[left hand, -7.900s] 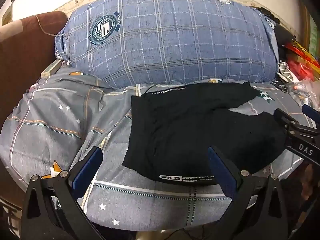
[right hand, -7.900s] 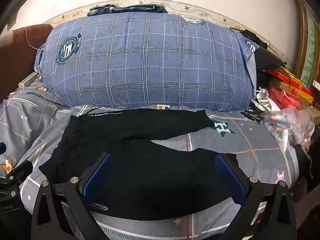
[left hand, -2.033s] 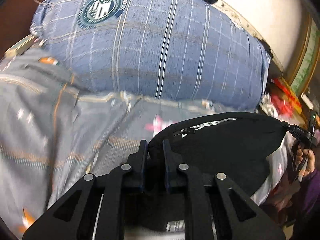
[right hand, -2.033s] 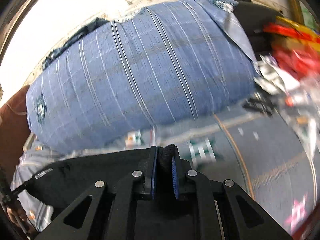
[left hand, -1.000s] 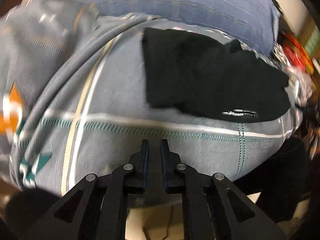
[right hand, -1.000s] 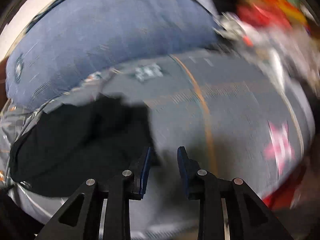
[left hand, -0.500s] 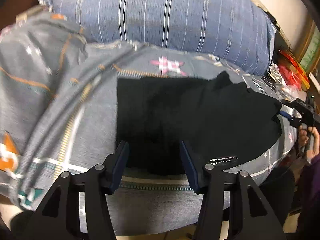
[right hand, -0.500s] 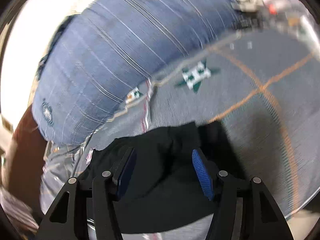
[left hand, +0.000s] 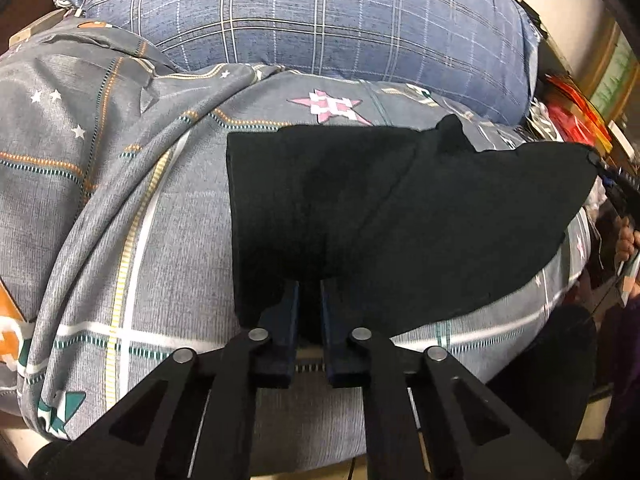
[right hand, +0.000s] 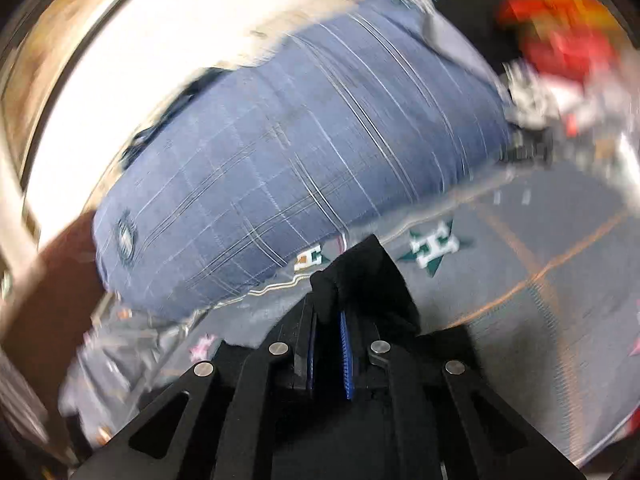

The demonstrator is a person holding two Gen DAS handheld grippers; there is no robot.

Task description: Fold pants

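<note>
The near edge of the black pants point(left hand: 400, 216) is clamped between the closed jaws of the left gripper point(left hand: 309, 292). From that grip the cloth is spread ahead and to the right over the grey patterned bedspread point(left hand: 120, 200), with the blue plaid pillow point(left hand: 320, 20) farther ahead. A bunched fold of the pants point(right hand: 362, 276) is pinched in the closed jaws of the right gripper point(right hand: 326, 320), and the fold is seen standing up just ahead of its blue pads. The right view is blurred.
</note>
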